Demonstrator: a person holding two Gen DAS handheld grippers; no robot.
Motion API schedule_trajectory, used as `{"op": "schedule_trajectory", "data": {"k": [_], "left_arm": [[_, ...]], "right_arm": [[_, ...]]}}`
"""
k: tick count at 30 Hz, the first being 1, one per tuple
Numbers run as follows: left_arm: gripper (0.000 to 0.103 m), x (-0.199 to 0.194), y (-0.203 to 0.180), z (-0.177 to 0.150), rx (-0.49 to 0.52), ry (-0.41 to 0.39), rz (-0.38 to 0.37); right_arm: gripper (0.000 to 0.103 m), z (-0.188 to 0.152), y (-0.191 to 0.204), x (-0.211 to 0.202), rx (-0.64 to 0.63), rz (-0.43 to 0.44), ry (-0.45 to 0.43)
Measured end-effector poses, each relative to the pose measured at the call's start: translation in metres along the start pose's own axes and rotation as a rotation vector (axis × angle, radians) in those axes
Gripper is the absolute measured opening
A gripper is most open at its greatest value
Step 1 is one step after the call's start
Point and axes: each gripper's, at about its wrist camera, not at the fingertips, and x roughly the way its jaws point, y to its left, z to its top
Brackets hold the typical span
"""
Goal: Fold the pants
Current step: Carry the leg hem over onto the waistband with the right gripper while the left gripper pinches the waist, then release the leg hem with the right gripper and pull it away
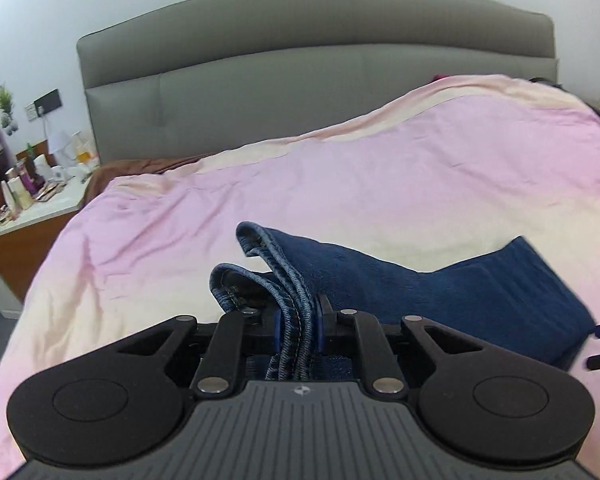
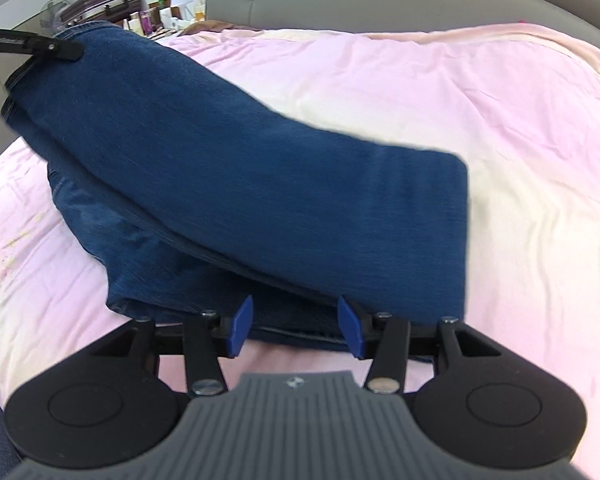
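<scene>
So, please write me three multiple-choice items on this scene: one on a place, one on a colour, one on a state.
1. Where do the jeans lie?
A. on the bed cover
B. on the floor
C. on the bedside table

2. What colour is the bed cover for the most part?
A. green
B. pink
C. black

3. How does the left claw stand?
A. wide open, nothing between its pads
B. shut on the jeans' seamed edge
C. shut on a pillow

Key: 1 A, the right wrist view shows the denim resting on the cover; 2 B, pink cloth fading to cream fills both views; 3 B, stitched denim layers sit pinched between its blue pads.
</scene>
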Motion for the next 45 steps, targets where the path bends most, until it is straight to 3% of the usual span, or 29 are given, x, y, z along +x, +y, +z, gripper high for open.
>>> {"op": "schedule_trajectory", "data": {"k": [6,13,16,22,24,28,31,34,36,37,38,40,45], "left_arm": [[0.017,0.066,0.033,-0.033,-0.02,0.083,0.068],[0.02,0.1,0.063,-0.072,-0.094,0.164,0.076],[0.027,0.105,0.066,-0.081,-0.126,0.191,0.07],[0.028,0.12,0.071,-0.089,-0.167,0.233,0.057],[0.028,0.126,0.072,-0.093,-0.176,0.239,0.054],[0.033,0.132,0.079,-0.098,-0.197,0.243,0.035],[0.043,0.13,0.082,-0.096,-0.212,0.255,0.039],[0.054,0.116,0.085,-0.091,-0.237,0.266,0.067],[0.056,0.099,0.088,-0.092,-0.262,0.251,0.076],[0.06,0.087,0.088,-0.093,-0.273,0.237,0.079],[0.07,0.076,0.088,-0.095,-0.287,0.223,0.088],[0.083,0.053,0.089,-0.1,-0.331,0.192,0.109],[0.09,0.015,0.1,-0.129,-0.595,0.154,0.107]], "right_arm": [[0.046,0.012,0.0,0.014,0.004,-0.015,0.005],[0.045,0.02,-0.017,0.027,0.022,-0.101,-0.021],[0.035,0.03,-0.035,0.034,0.058,-0.135,-0.038],[0.024,0.065,-0.07,0.067,0.097,-0.192,-0.087],[0.024,0.074,-0.085,0.088,0.15,-0.196,-0.062],[0.014,0.074,-0.107,0.136,0.222,-0.225,0.029],[0.014,0.067,-0.107,0.149,0.241,-0.24,0.033],[0.015,0.068,-0.101,0.141,0.212,-0.261,0.032],[0.021,0.068,-0.096,0.126,0.217,-0.259,0.012],[0.031,0.065,-0.095,0.116,0.227,-0.252,-0.004],[0.038,0.061,-0.094,0.105,0.236,-0.243,-0.019],[0.041,0.051,-0.091,0.086,0.25,-0.223,-0.039],[0.052,0.008,-0.096,0.042,0.38,-0.18,-0.075]]}}
